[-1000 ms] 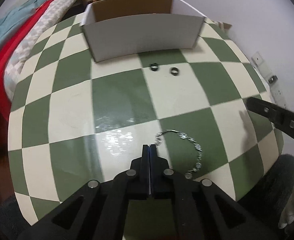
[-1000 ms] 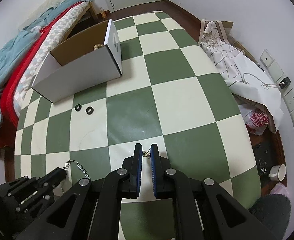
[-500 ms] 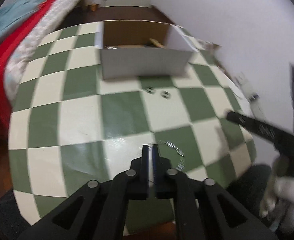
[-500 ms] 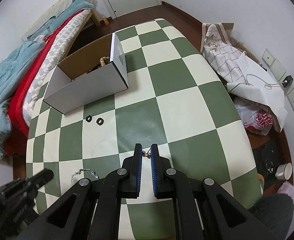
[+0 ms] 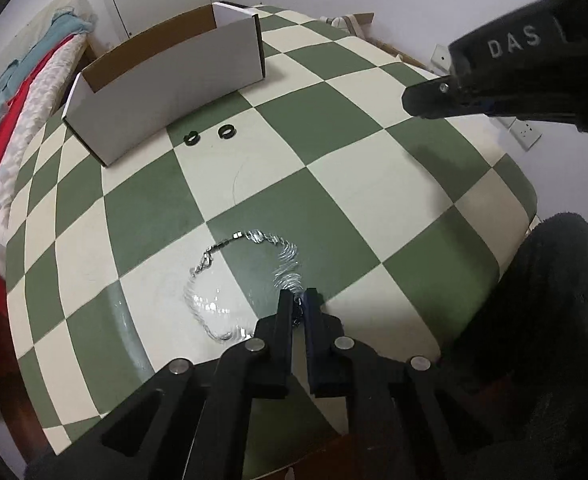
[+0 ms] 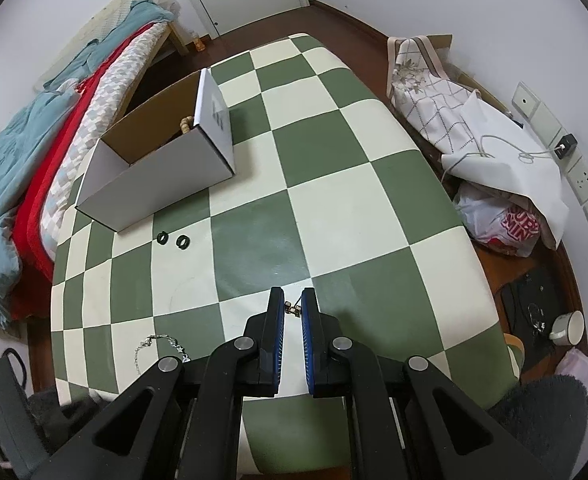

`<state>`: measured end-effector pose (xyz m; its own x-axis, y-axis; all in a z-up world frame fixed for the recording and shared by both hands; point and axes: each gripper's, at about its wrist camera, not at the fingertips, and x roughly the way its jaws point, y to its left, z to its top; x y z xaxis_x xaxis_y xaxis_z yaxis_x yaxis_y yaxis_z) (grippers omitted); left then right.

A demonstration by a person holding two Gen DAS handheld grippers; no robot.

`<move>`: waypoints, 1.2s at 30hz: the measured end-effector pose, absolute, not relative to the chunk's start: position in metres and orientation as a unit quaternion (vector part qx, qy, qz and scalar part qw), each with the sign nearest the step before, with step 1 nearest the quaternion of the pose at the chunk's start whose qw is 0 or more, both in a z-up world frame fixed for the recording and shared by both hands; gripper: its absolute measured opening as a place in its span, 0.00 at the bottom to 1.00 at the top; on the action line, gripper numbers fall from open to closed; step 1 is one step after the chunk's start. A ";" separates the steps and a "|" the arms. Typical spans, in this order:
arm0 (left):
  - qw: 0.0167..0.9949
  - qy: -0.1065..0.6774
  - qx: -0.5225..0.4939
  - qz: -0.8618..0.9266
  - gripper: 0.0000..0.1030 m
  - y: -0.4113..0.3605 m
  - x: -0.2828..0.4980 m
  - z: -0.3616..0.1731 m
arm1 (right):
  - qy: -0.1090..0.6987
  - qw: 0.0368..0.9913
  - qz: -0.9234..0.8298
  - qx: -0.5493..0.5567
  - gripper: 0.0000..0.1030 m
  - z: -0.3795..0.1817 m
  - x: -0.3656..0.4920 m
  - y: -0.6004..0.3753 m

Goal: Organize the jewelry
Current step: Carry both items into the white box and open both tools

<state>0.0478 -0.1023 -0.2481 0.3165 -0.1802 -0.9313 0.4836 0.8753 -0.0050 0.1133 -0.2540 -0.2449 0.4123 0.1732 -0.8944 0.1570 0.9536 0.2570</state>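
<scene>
Since a second ago, swung round: left gripper (image 5: 298,299) now set at the right end of the silver chain (image 5: 250,272), fingers parted slightly with links between them, possibly pinched, hard to tell through blur. Chain lying looped on the checkered table (image 5: 373,184), near edge. Right gripper (image 6: 293,307) raised higher, clamped on a small gold trinket (image 6: 292,309), too tiny to identify. Farther left, two black rings (image 6: 172,239) beside the white box (image 6: 154,184), contents mostly hidden.
</scene>
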 end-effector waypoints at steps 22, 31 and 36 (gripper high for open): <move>0.851 0.484 -0.031 -0.199 0.00 -0.044 0.109 -0.139 | 0.513 0.841 0.052 0.164 0.09 -0.202 0.135 -0.235; 0.874 0.439 -0.041 -0.204 0.00 -0.039 0.156 -0.084 | 0.489 0.855 0.088 0.147 0.09 -0.155 0.175 -0.218; 0.886 0.420 -0.041 -0.191 0.00 -0.029 0.194 -0.062 | 0.484 0.858 0.106 0.135 0.09 -0.135 0.212 -0.206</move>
<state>0.1935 -0.0291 -0.0619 0.5734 -0.3736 -0.7291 0.3040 0.9235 -0.2341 0.2124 -0.2063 -0.1350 0.5088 0.3124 -0.8022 -0.0518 0.9413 0.3337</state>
